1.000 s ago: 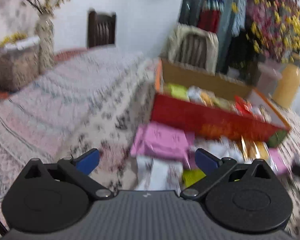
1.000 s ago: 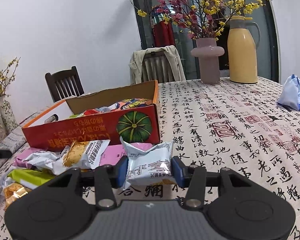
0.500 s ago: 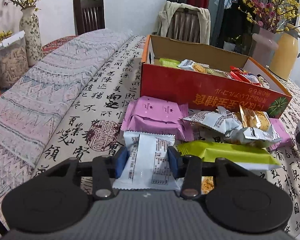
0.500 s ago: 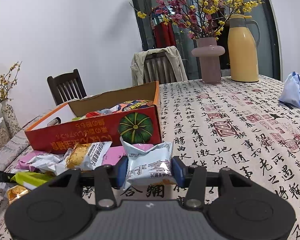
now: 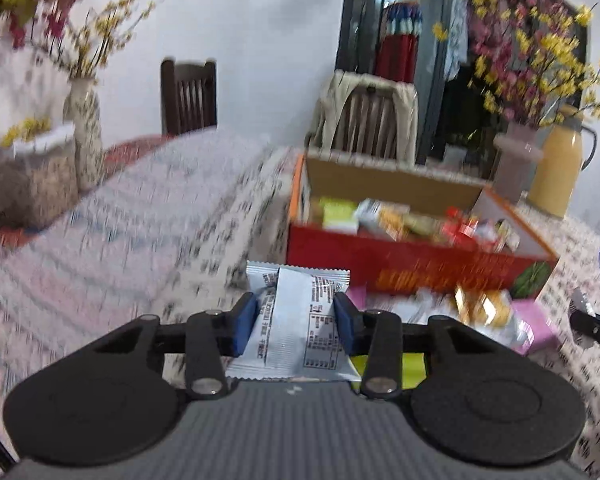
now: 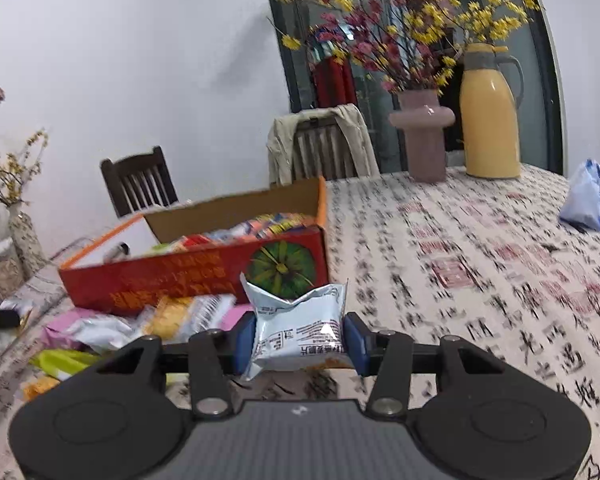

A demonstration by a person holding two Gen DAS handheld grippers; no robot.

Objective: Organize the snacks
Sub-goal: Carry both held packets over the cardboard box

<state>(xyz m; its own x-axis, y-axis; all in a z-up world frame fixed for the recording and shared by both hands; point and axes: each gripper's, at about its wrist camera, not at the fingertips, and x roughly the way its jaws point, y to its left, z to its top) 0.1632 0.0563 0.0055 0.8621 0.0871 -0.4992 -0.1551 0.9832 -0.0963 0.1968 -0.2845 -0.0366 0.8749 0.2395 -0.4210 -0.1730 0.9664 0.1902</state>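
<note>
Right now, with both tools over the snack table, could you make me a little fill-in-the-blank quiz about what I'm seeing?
1. The left tool is shut on a silver-white snack packet; the right tool grips a crumpled silver ____.
2. The open box holding snacks has a ____ front wall.
3. The picture printed on that wall's corner is a green ____.
4. Beside the pink vase stands a ____ thermos jug.

Missing words: snack packet; red; pumpkin; yellow

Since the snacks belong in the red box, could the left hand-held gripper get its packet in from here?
Probably yes: the left hand-held gripper grips a white packet, and the red box ahead stands open-topped.
</note>
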